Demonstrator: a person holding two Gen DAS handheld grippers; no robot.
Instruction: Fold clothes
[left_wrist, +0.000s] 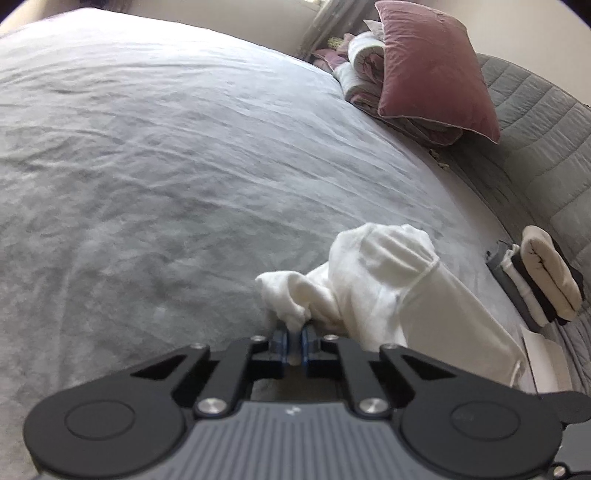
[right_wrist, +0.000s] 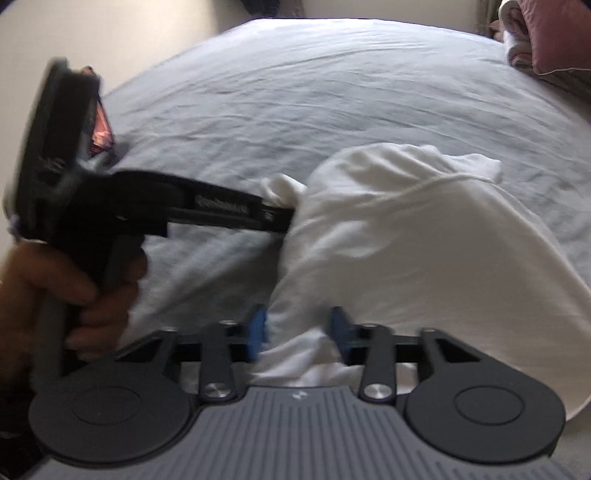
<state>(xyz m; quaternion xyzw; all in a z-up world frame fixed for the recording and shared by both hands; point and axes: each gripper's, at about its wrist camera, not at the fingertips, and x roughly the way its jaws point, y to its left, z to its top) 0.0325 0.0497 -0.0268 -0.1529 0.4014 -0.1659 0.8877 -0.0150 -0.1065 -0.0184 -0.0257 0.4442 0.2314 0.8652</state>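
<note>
Left tongs (left_wrist: 294, 338) are pinched tight on a bunched corner of the white garment (left_wrist: 388, 291), which lies crumpled on the grey bed (left_wrist: 147, 166) near its right edge. Right tongs (right_wrist: 301, 328) stand partly apart with a fold of the same cloth between them; whether the pads press on it is blurred. Folded clothes (left_wrist: 543, 280) sit stacked by the edge; a pink pillow (left_wrist: 436, 70) leans farther back. Open bedding spreads leftward.

White garment (left_wrist: 373, 280), soft knit fabric, crumpled and partly bunched, lying on grey bed sheet (left_wrist: 166, 166), one bunched corner raised at the near left, a stitched seam curving across its upper surface, broad smooth panel spreading toward the right
</note>
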